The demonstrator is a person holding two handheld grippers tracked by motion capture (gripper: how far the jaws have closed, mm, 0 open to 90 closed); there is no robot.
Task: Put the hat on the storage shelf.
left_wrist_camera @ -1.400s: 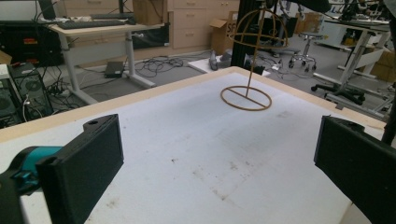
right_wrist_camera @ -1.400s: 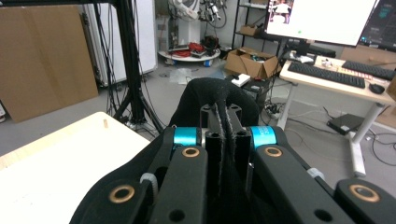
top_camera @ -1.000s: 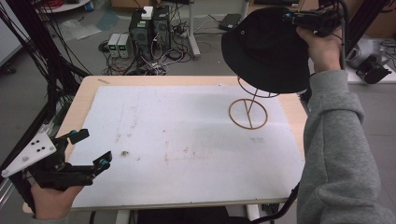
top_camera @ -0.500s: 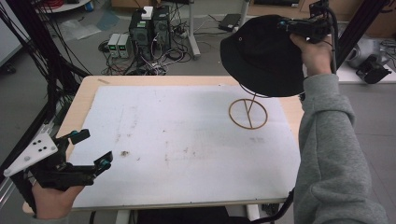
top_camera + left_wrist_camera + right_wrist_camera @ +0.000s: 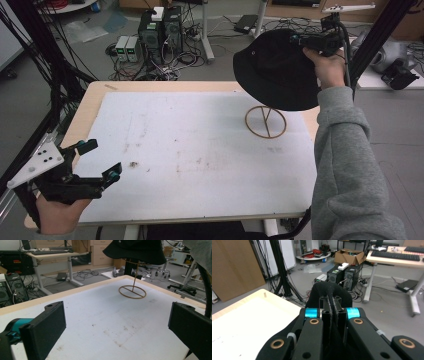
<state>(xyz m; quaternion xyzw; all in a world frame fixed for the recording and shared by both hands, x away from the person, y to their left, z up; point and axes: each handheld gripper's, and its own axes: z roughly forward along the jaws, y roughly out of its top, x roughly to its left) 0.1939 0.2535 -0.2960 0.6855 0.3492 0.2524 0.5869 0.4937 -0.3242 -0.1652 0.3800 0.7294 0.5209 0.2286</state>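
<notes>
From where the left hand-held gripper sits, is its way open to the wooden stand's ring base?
Probably yes: the left hand-held gripper stands open at the near left corner, and only bare white mat lies between it and the ring base. The black hat hangs above.

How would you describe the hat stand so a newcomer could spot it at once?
Start at the white table and look to its far right corner. There a thin wooden hat stand rises under the black bucket hat. Its flat ring base with crossing spokes marks it out.

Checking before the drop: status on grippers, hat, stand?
Right gripper shut on black hat, above wooden stand. Left gripper open, idle at near table edge. Nothing in the way.
</notes>
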